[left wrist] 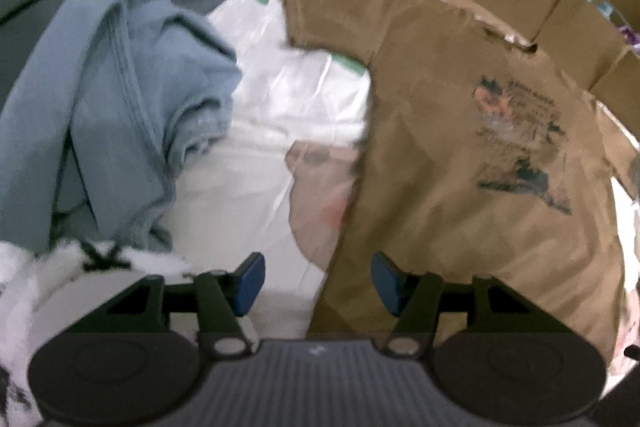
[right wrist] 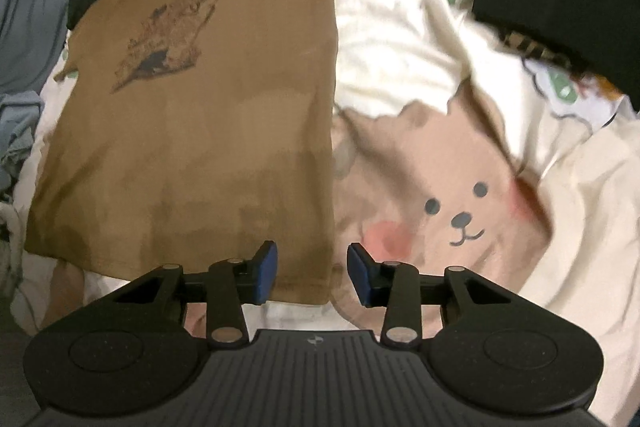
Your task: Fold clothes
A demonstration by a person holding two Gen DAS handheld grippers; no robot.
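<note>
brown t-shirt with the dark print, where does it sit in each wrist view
Left wrist view: the brown t-shirt fills the right half, print right of centre.
Right wrist view: it fills the left and centre, print at upper left.
Shared landmark: the bear-print sheet under the shirt's side edge; in the left wrist view only a pinkish patch shows.

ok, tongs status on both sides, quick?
Left tongs: open, nothing held, over the near left corner of the brown T-shirt.
Right tongs: open, nothing held, over the shirt's near right corner.
</note>
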